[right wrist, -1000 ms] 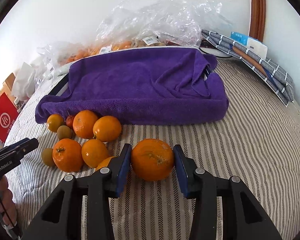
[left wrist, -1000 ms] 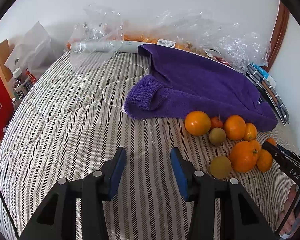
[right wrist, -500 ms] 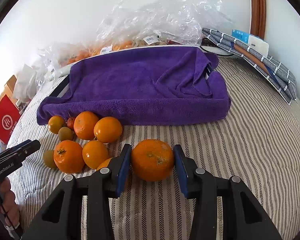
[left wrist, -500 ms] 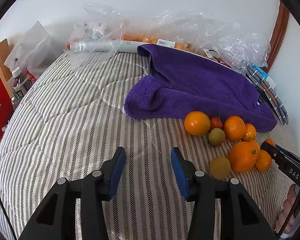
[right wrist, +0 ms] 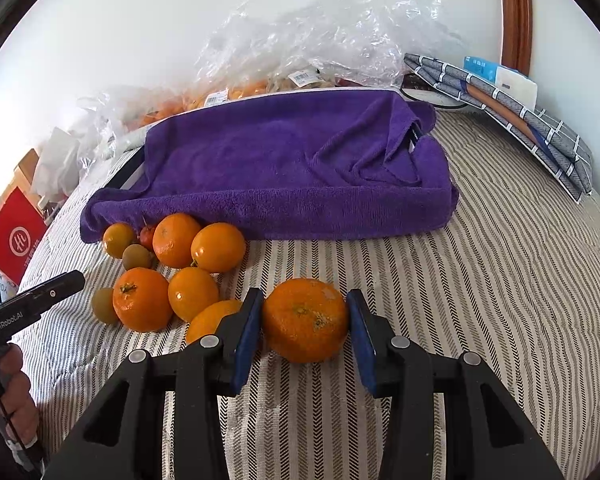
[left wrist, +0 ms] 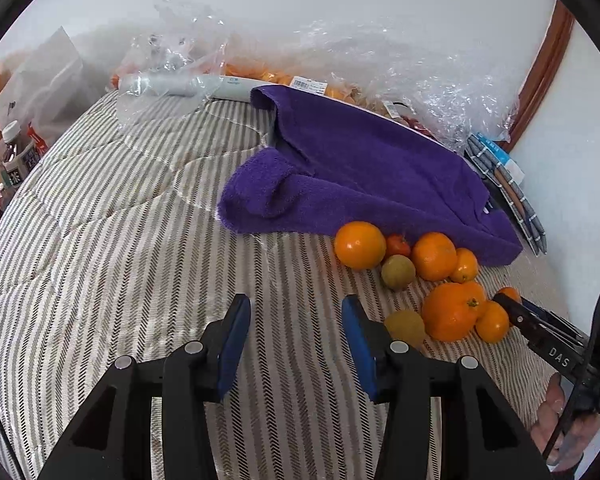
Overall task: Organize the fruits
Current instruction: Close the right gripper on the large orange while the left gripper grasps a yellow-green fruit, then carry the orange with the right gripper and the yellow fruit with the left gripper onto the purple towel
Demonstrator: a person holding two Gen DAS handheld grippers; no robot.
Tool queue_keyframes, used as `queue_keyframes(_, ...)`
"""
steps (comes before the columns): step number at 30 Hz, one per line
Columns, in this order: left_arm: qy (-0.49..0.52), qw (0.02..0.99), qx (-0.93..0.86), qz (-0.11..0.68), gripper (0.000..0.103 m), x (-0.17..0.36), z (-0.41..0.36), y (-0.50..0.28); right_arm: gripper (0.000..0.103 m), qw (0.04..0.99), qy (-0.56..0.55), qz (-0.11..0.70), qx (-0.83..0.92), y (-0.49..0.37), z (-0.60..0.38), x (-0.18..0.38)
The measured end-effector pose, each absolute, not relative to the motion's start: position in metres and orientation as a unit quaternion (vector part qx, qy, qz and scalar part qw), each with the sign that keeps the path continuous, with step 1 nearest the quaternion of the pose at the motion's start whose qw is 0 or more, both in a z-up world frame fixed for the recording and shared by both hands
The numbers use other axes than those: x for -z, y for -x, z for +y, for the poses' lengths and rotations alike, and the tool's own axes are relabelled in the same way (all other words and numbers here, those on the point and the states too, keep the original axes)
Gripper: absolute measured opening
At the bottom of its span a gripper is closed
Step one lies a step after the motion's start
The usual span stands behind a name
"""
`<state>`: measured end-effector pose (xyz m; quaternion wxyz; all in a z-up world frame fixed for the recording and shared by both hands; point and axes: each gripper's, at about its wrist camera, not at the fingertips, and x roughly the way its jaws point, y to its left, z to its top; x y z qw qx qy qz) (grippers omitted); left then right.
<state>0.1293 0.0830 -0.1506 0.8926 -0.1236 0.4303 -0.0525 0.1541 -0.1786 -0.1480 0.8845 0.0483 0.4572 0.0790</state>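
Note:
A cluster of oranges (right wrist: 176, 240), small kiwis (right wrist: 137, 257) and a small red fruit (right wrist: 146, 234) lies on the striped bedcover in front of a purple towel (right wrist: 284, 168) draped over a tray. My right gripper (right wrist: 304, 320) is shut on a large orange (right wrist: 305, 320), low over the cover just right of the cluster. My left gripper (left wrist: 296, 336) is open and empty above bare cover, left of the fruit; a kiwi (left wrist: 405, 327) lies just beyond its right finger. The cluster (left wrist: 448, 316) and towel (left wrist: 380, 176) show in the left wrist view too.
Crinkled clear plastic bags (right wrist: 324, 48) holding more fruit lie behind the towel by the wall. Folded checked cloths (right wrist: 532, 120) lie at the back right. A red bag (right wrist: 16, 240) and bottles (left wrist: 16, 156) stand off the left edge.
The right gripper with the orange has shifted slightly; the fruit cluster and towel look a little farther. The left gripper has edged toward the fruit, still open.

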Motion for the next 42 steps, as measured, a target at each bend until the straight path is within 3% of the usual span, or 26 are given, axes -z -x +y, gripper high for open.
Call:
queue_keyframes(16,0.061,0.887,0.117,0.443,0.044,0.152,0.024,-0.125,0.044,0.881,-0.039,0.464,-0.084,-0.148,-0.188,0.154)
queue_keyframes(18,0.061,0.886,0.12,0.443,0.04,0.153,0.022,-0.127,0.044,0.881,-0.04,0.464,-0.086,-0.149,-0.189,0.154)
queue_keyframes(20,0.062,0.887,0.12,0.443,0.026,0.154,0.021,-0.128,0.044,0.88,-0.046,0.464,-0.089,-0.149,-0.191,0.154)
queue_keyframes(24,0.069,0.89,0.115,0.436,0.026,0.152,0.025,-0.128,0.043,0.88,-0.052,0.463,-0.093,-0.149,-0.193,0.153)
queue_keyframes(32,0.066,0.91,0.076,0.403,0.025,0.116,0.041,-0.125,0.043,0.88,-0.05,0.464,-0.086,-0.145,-0.197,0.143)
queue_keyframes(42,0.084,0.935,0.025,0.344,0.026,0.063,0.057,-0.161,0.043,0.905,-0.047,0.416,-0.071,-0.167,-0.206,0.084)
